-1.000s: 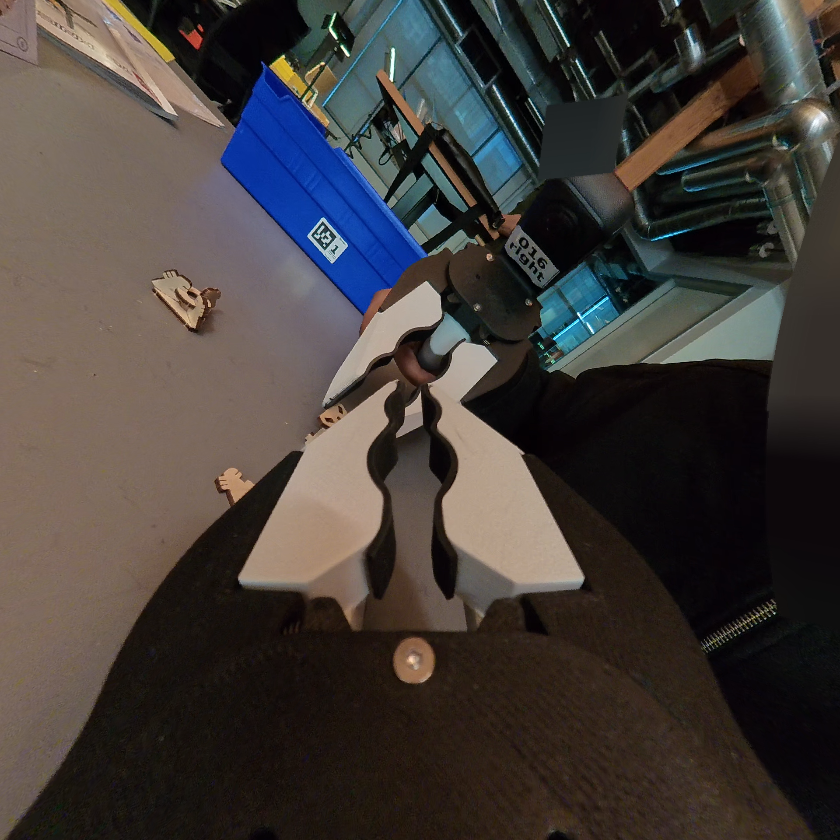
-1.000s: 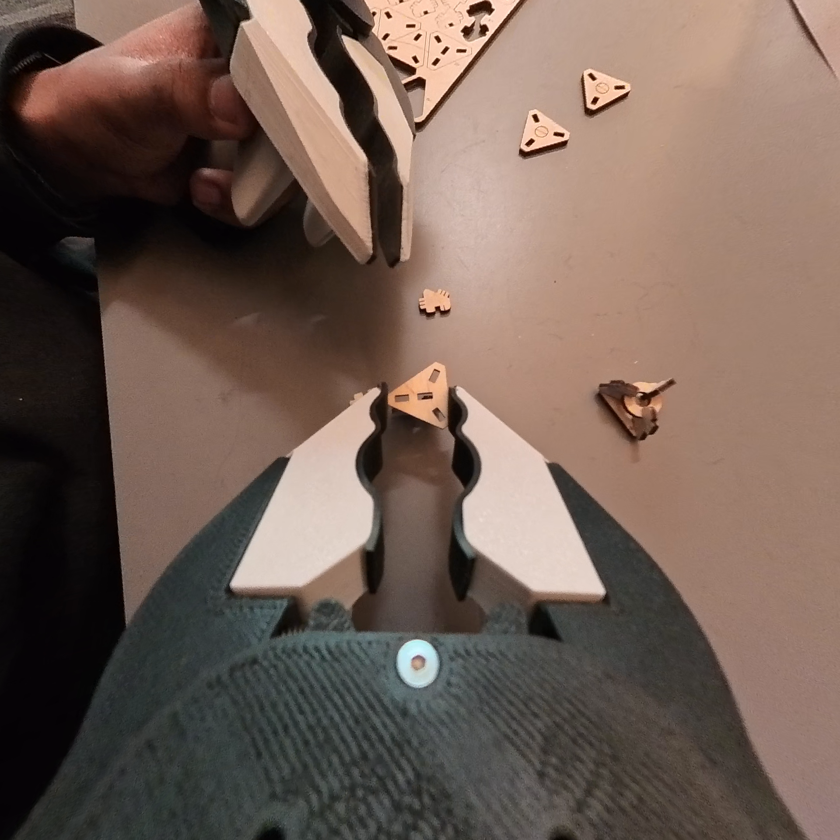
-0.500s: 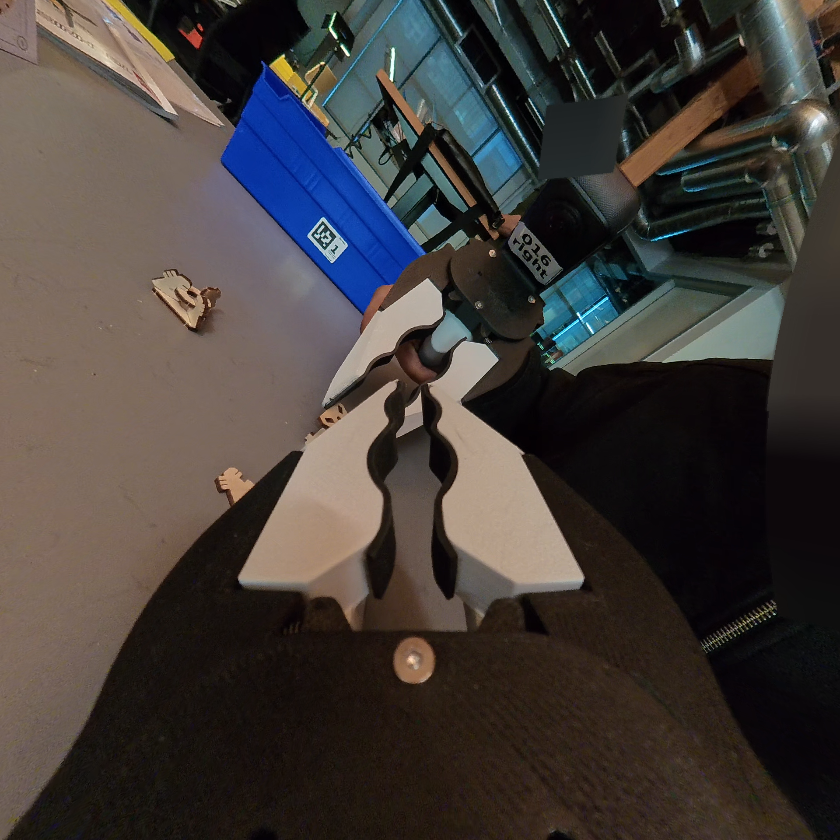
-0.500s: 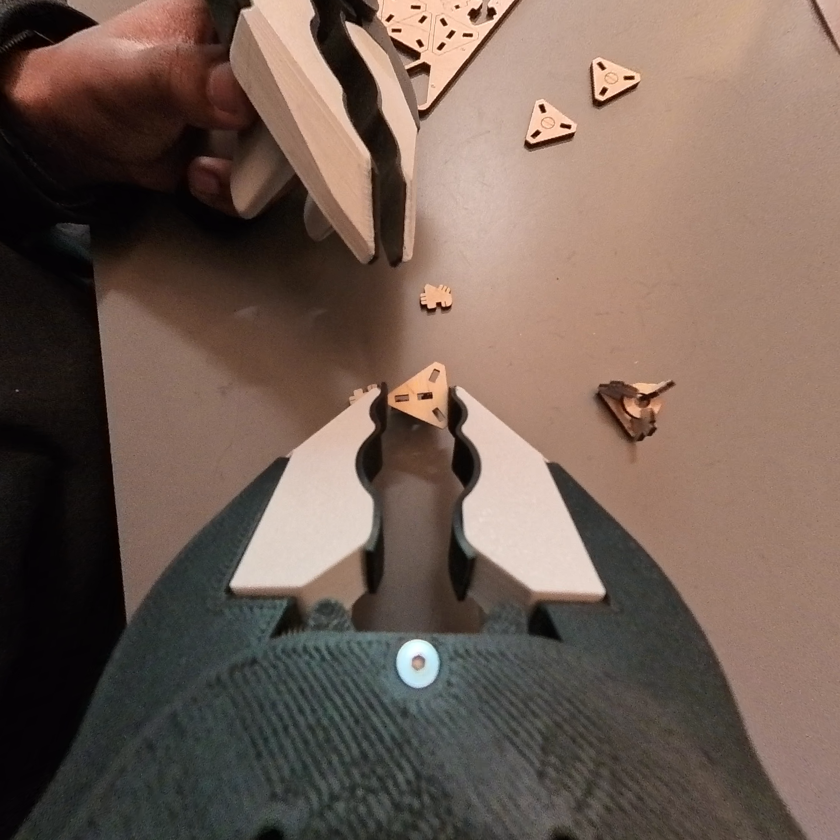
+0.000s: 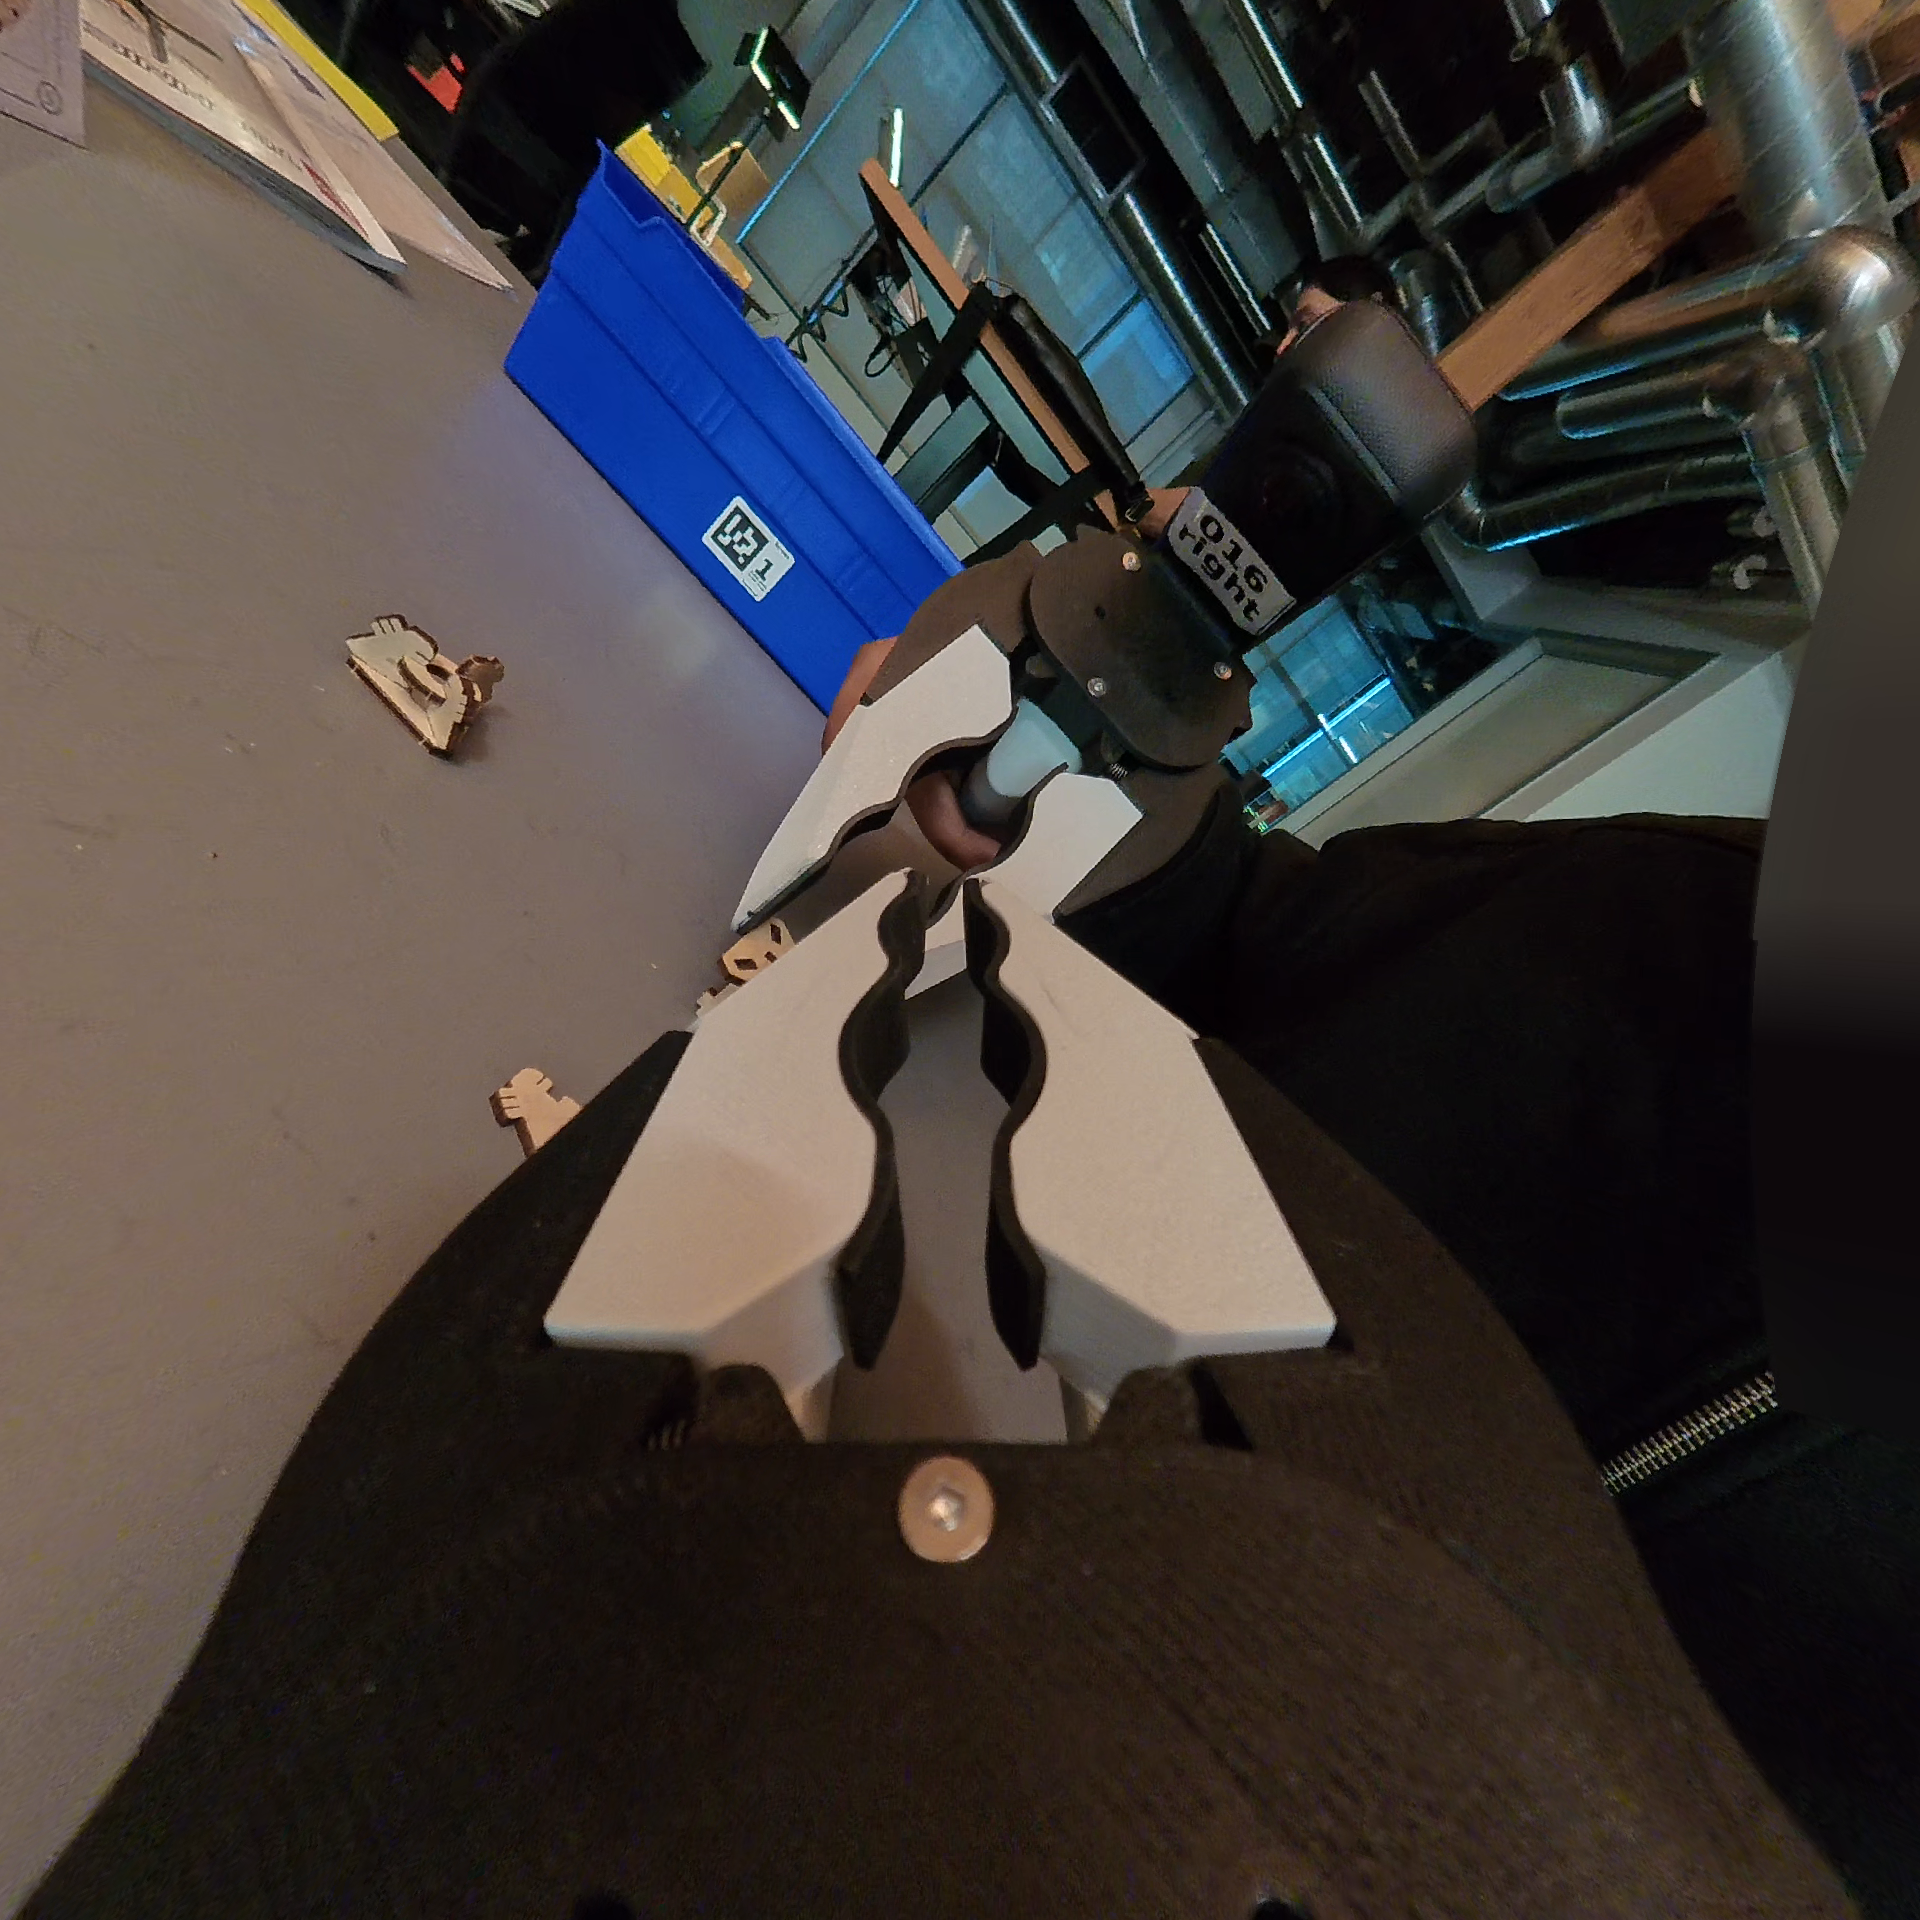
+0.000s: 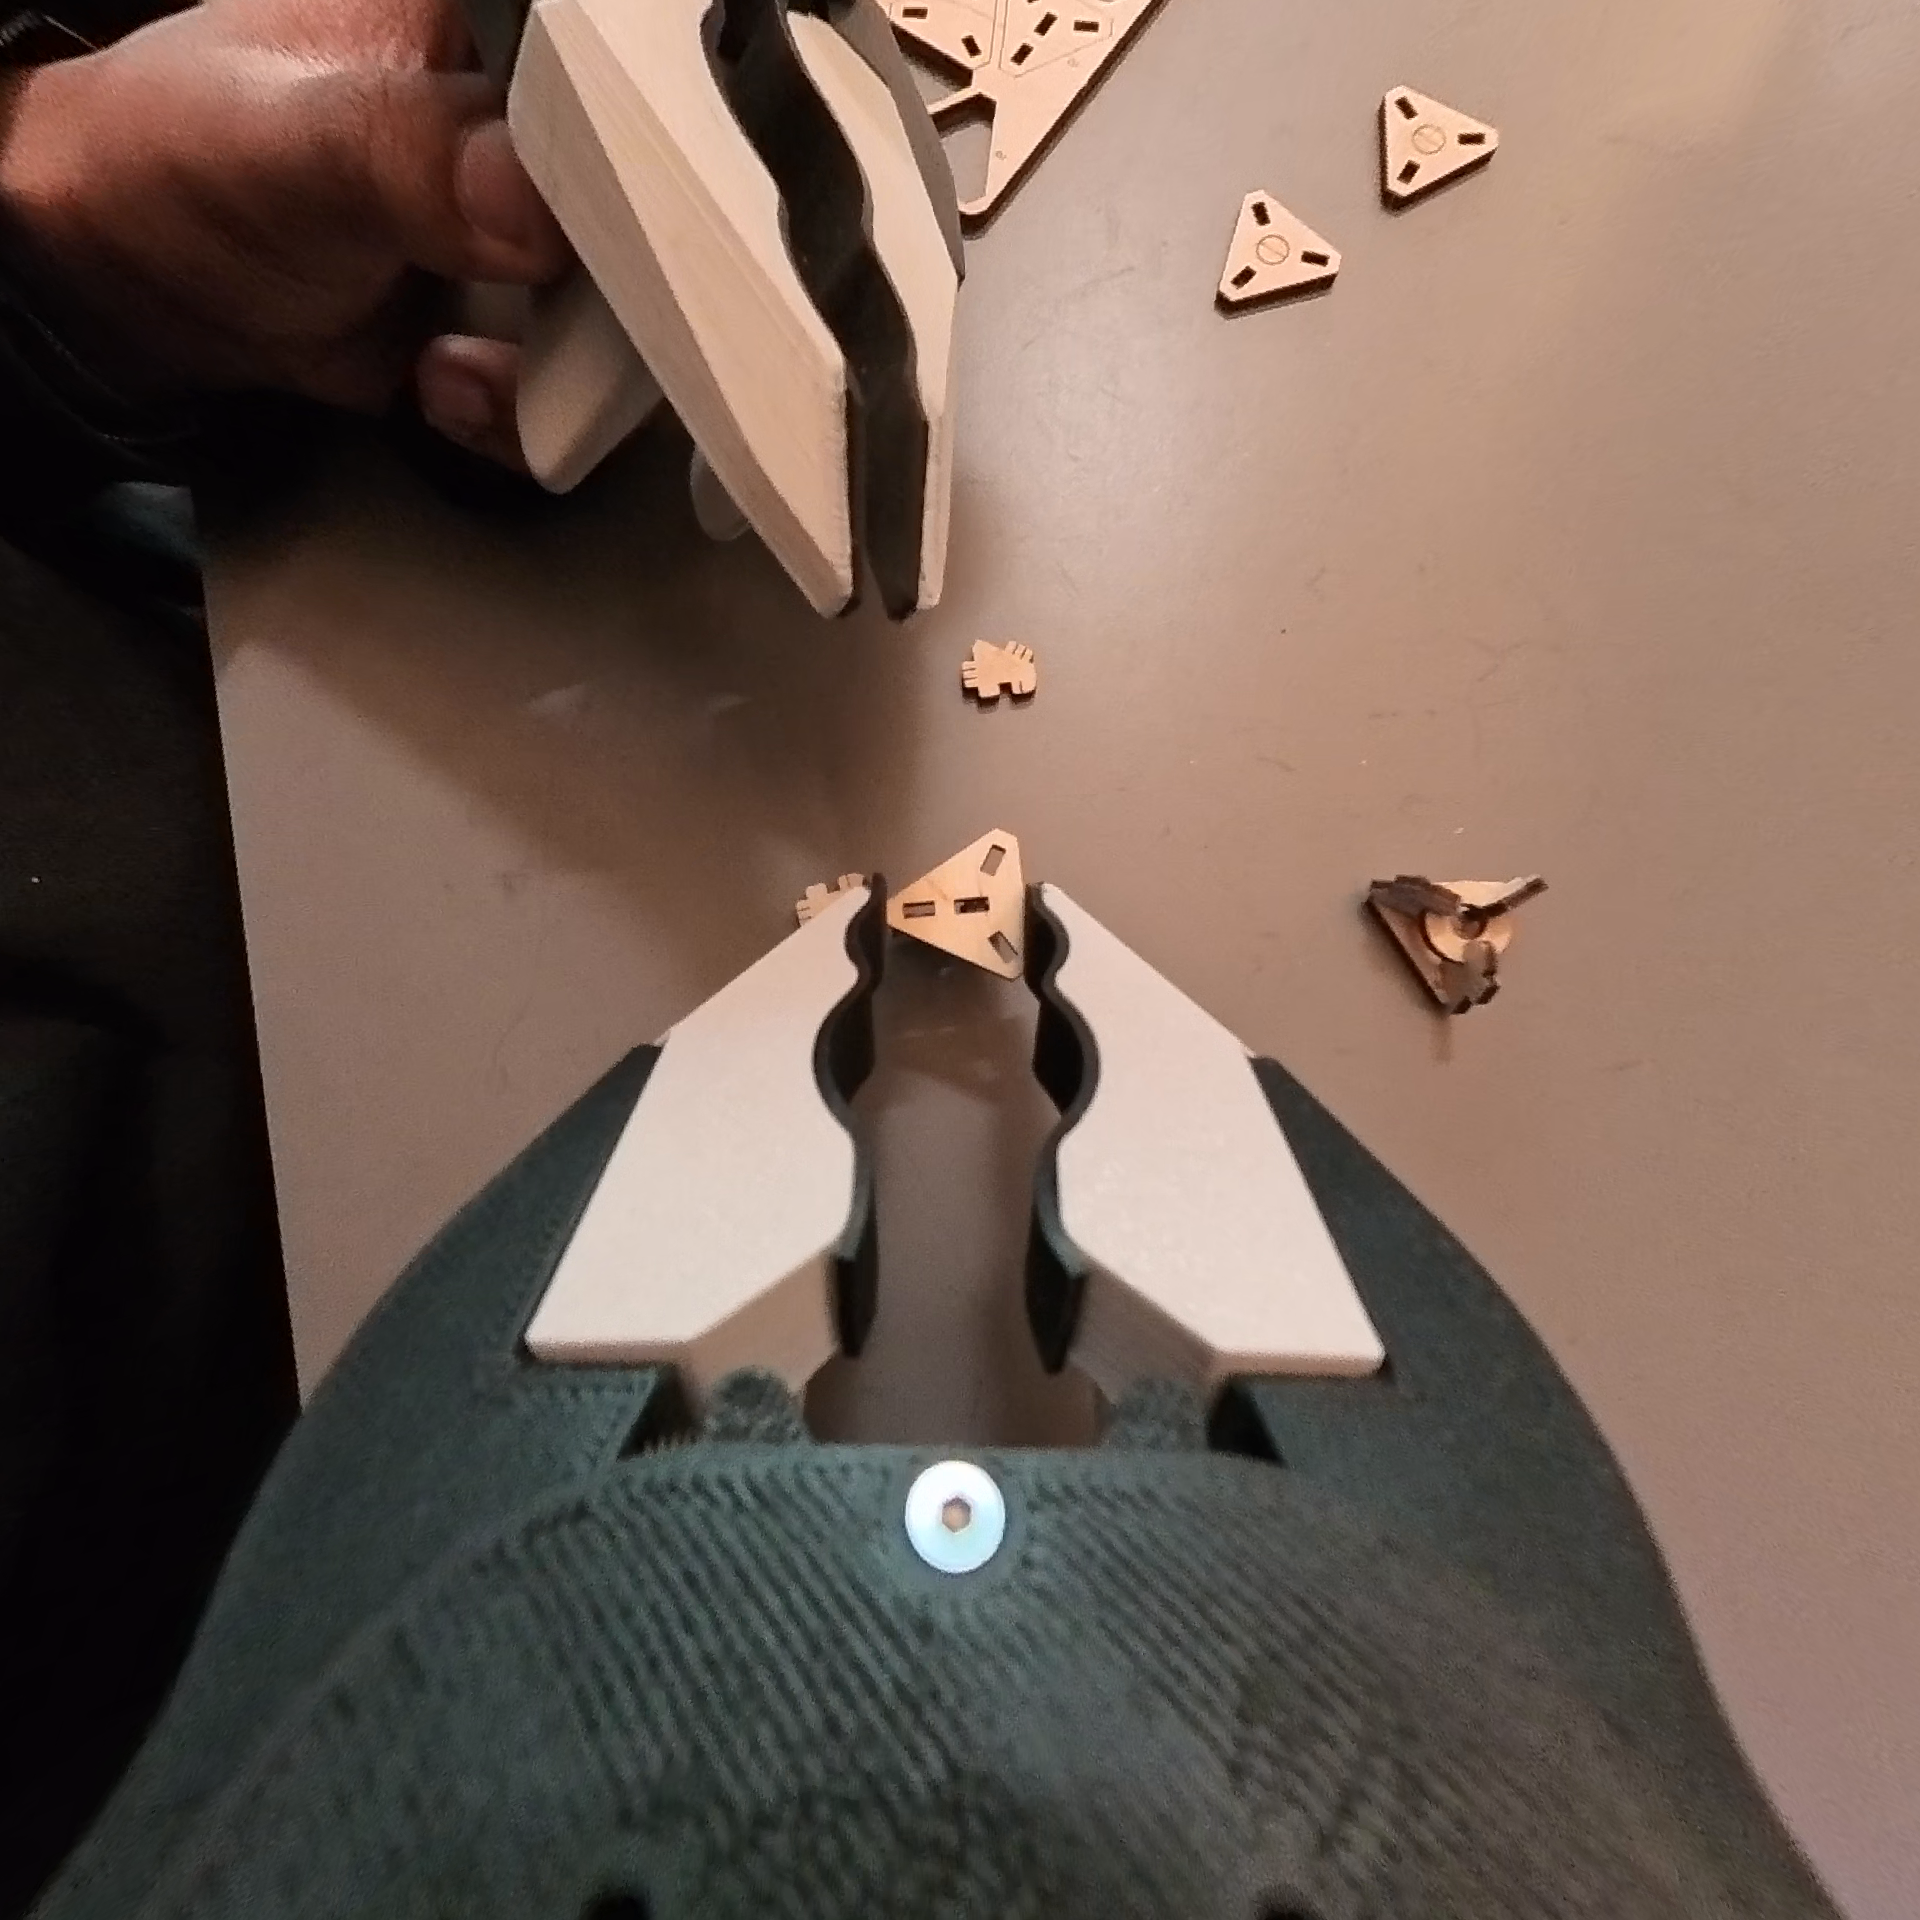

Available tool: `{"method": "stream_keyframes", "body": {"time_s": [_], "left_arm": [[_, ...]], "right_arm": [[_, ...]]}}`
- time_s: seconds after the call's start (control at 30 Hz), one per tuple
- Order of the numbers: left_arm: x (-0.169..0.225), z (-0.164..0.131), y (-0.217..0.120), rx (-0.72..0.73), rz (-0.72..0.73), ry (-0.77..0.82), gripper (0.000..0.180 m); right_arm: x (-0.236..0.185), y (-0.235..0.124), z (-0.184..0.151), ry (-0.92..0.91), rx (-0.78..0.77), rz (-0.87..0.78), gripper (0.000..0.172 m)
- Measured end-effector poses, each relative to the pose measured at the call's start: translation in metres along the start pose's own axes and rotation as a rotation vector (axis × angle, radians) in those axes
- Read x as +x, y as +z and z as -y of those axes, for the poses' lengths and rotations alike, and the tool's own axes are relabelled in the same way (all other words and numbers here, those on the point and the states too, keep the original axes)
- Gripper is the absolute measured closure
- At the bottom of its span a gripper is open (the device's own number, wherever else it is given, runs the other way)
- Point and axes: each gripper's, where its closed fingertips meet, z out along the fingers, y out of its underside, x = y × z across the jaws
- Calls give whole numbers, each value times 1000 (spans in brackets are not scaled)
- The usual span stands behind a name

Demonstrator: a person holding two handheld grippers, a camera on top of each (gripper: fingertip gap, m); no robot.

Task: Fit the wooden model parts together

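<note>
— Anything changed in the last second?

— Barely. Both tools sit where they were; the left one has eased a touch lower in the right wrist view, no more. Grip widths look the same, so it reads as a pause, not a move.

— Nearest first, then.

— The right gripper [image 6: 954,916] is clamped on a flat wooden triangle [image 6: 956,902], one pad on each side of it. The triangle sits tilted, far corner up, with a shadow beneath. A small toothed piece [image 6: 826,899] lies just beside the left fingertip, on the table [image 6: 1455,623].

— Further out?

— A second toothed piece [image 6: 997,670] lies loose, between the two tools. Off to the right, well apart, is a part-built triangular assembly [image 6: 1444,935].

— And the left gripper [image 6: 878,608]?

— It hangs tip-down above the table, pads closed together, with nothing visible between them; a hand [image 6: 260,208] grips its handle. It is near the second toothed piece, not touching it.

— Far end?

— Two loose triangles [image 6: 1276,255] and the cut sheet [image 6: 1018,83].
</note>
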Motion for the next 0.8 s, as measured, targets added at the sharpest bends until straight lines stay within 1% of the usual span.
{"method": "stream_keyframes", "body": {"time_s": [0.33,0.43,0.57,0.7,0.8], "left_arm": [[0,0,0,-1,0,-1,177],[-3,-2,1,-12,21,-4,177],[-11,-9,7,-76,95,9,172],[-22,-18,14,-175,214,109,162],[-36,-21,15,-238,315,147,163]], "right_arm": [[0,-1,-1,28,33,25,147],[0,-2,-2,27,47,25,147],[0,-2,-1,12,84,22,147],[0,-2,-1,17,129,26,147],[0,-2,-1,14,149,28,147]]}}
